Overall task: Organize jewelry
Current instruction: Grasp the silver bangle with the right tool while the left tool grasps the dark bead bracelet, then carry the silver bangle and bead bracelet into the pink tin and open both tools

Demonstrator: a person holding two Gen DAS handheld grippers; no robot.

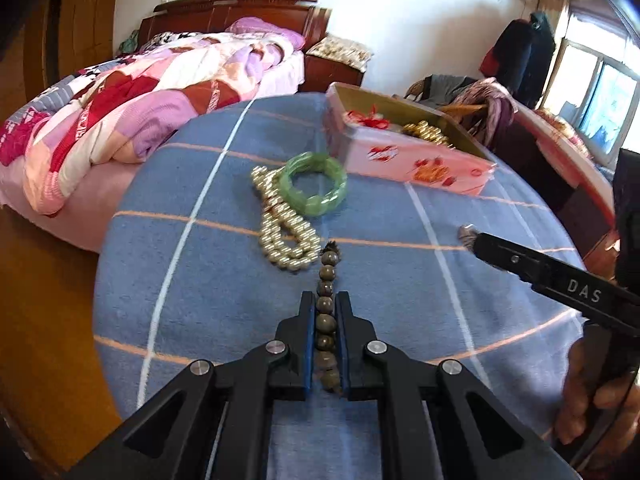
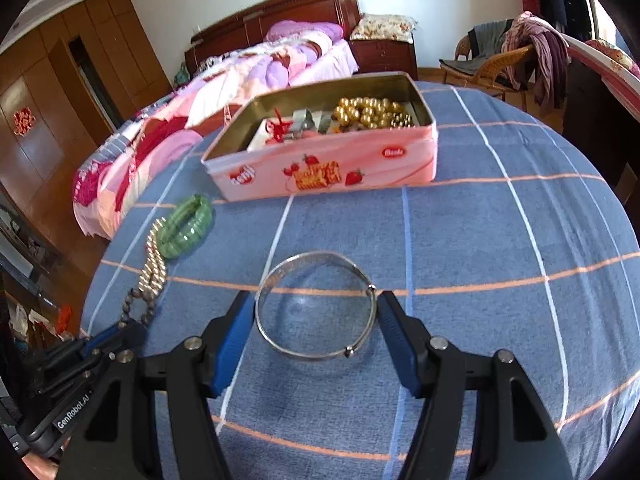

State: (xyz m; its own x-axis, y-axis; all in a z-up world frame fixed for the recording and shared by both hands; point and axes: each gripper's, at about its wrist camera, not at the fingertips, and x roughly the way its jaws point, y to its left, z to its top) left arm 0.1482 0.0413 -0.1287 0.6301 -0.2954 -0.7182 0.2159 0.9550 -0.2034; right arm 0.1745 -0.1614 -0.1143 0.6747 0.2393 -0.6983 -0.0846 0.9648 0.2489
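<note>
Silver bangle (image 2: 316, 307) sits between the right gripper (image 2: 316, 338) jaws, spread wide around it; the left gripper (image 1: 324, 320) jaws pinch the brown bead strand (image 1: 326, 320) over the worktop (image 1: 224, 320).

The right claw (image 2: 316, 320) stood spread, its blue pads either side of a thin silver bangle (image 2: 316, 306) lying flat on the blue checked counter (image 2: 500, 240); whether the pads touched the ring could not be told; beyond it sat an open pink tin (image 2: 320, 172) holding gold beads (image 2: 370, 112); to the left a green bracelet (image 2: 186, 226) lay against a pearl strand (image 2: 156, 264); the left claw (image 2: 106, 336) gripped dark brown beads (image 2: 138, 308) at the lower left.
</note>
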